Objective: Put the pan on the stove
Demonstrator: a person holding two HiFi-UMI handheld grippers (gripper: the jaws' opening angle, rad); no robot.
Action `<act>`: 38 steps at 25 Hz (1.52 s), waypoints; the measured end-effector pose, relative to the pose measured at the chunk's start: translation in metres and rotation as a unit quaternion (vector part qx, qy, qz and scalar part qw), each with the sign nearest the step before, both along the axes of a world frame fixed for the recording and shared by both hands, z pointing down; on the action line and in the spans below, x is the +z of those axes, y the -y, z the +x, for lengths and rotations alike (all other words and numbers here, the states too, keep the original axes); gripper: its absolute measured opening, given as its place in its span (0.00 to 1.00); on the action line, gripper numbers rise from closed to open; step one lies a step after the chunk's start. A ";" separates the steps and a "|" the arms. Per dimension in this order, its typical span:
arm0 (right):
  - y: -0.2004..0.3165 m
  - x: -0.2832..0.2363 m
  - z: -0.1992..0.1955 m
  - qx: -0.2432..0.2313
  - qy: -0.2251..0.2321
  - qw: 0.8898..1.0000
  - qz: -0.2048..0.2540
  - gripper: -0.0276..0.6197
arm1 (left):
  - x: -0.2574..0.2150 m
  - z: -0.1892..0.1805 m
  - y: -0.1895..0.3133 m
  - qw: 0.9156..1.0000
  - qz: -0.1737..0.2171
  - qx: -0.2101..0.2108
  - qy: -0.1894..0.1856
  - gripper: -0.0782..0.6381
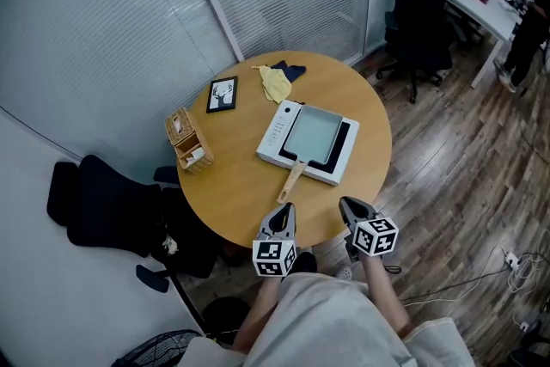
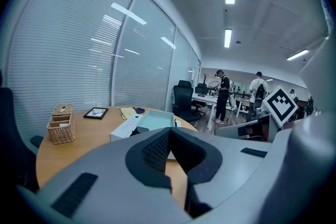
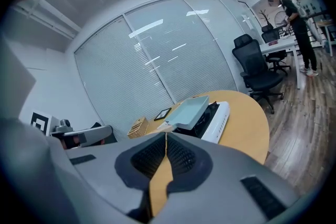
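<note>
A pale blue-green rectangular pan (image 1: 314, 133) sits on the white stove (image 1: 277, 133) in the middle of the round wooden table (image 1: 232, 193). Its wooden handle (image 1: 292, 180) points toward me. My left gripper (image 1: 285, 209) hovers at the table's near edge, just short of the handle's end, shut with nothing in it. My right gripper (image 1: 346, 204) hangs beside it to the right, also shut and empty. In the left gripper view the shut left gripper (image 2: 169, 131) faces the pan (image 2: 155, 119) and stove (image 2: 124, 127). In the right gripper view the right gripper (image 3: 166, 135) points at the pan (image 3: 190, 110).
A wicker basket (image 1: 189, 139) stands at the table's left edge, with a framed picture (image 1: 223, 94) and yellow cloth (image 1: 276, 82) at the back. A black office chair (image 1: 419, 0) stands beyond the table, another chair (image 1: 103, 206) to the left. People stand at desks far right.
</note>
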State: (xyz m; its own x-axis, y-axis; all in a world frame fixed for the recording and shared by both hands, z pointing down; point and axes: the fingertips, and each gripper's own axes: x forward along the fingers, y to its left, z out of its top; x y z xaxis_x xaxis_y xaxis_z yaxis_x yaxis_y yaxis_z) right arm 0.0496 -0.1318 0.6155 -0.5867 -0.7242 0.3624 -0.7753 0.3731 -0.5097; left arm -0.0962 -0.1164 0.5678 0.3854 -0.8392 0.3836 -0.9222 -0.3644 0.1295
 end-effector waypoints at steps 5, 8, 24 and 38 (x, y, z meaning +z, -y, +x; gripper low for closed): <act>-0.002 0.002 0.003 0.007 -0.003 1.000 -0.002 0.08 | 0.004 0.001 -0.005 1.000 -0.005 0.009 0.006 0.15; -0.004 0.003 0.005 0.009 -0.007 1.000 -0.001 0.08 | 0.006 0.000 -0.008 1.000 -0.011 0.009 -0.002 0.15; -0.005 0.006 -0.001 0.000 -0.016 1.000 -0.002 0.08 | 0.012 -0.004 -0.012 1.000 -0.025 0.012 -0.008 0.15; -0.002 0.007 -0.005 -0.006 -0.019 1.000 -0.008 0.08 | 0.012 -0.009 -0.008 1.000 -0.026 0.006 -0.009 0.15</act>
State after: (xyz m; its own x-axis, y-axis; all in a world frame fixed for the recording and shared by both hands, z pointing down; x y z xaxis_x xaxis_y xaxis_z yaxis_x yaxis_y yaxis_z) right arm 0.0446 -0.1295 0.6229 -0.5803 -0.7120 0.3953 -0.7900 0.3741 -0.4858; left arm -0.1051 -0.1087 0.5796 0.4035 -0.8130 0.4198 -0.9148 -0.3685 0.1656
